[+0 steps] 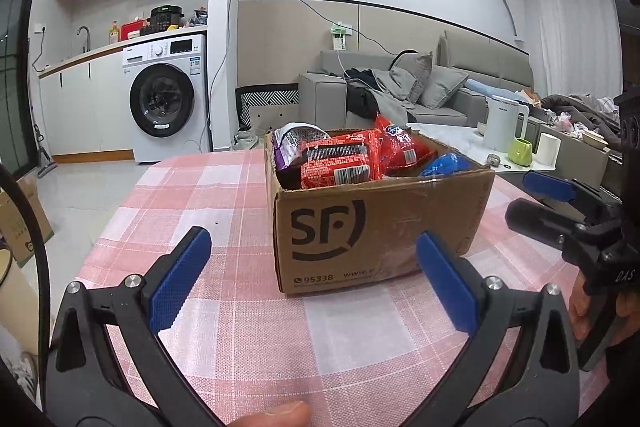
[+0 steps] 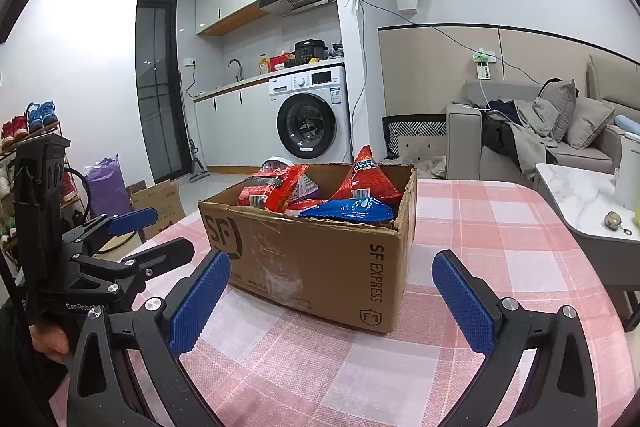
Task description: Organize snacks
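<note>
A white washing machine (image 2: 312,115) stands under the kitchen counter (image 2: 256,79), below a range hood (image 2: 298,1). A grey sofa (image 1: 400,91) carries cushions and clothing. On the marble side table (image 1: 452,143) stand a white kettle (image 1: 505,123), a green cup (image 1: 520,151) and what may be a paper roll (image 1: 548,148).

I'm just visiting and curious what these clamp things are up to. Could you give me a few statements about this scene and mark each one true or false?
1. The cardboard box stands on a pink checked tablecloth. True.
2. The box is empty. False: snack packets fill it, including a blue packet.
3. The left gripper has its jaws wide open. True.
4. The right gripper grips a red packet. False: its jaws are open and hold nothing.
5. The box's top is taped shut. False: it is open.
</note>
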Demonstrator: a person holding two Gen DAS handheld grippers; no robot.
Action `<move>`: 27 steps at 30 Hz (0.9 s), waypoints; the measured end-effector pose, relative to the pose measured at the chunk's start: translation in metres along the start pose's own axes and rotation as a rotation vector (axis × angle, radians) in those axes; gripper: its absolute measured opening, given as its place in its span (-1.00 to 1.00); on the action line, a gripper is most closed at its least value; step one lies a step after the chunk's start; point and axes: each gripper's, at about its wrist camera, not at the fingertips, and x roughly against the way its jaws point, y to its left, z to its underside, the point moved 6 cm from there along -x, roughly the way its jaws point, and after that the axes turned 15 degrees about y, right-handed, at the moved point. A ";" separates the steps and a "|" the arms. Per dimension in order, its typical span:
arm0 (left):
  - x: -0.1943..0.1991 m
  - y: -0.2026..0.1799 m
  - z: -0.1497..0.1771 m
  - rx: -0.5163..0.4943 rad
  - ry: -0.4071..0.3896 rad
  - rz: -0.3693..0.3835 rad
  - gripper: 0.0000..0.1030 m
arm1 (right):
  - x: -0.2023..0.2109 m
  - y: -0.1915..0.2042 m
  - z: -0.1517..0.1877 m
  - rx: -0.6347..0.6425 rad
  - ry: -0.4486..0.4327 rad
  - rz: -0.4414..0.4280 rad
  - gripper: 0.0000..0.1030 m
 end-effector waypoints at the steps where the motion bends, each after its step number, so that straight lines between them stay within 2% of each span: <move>1: -0.001 0.000 0.000 -0.002 0.001 0.000 0.99 | 0.000 0.000 0.000 0.000 0.000 -0.001 1.00; 27: 0.000 -0.004 0.001 -0.007 -0.003 0.003 0.99 | 0.000 0.000 0.000 -0.005 -0.002 -0.003 1.00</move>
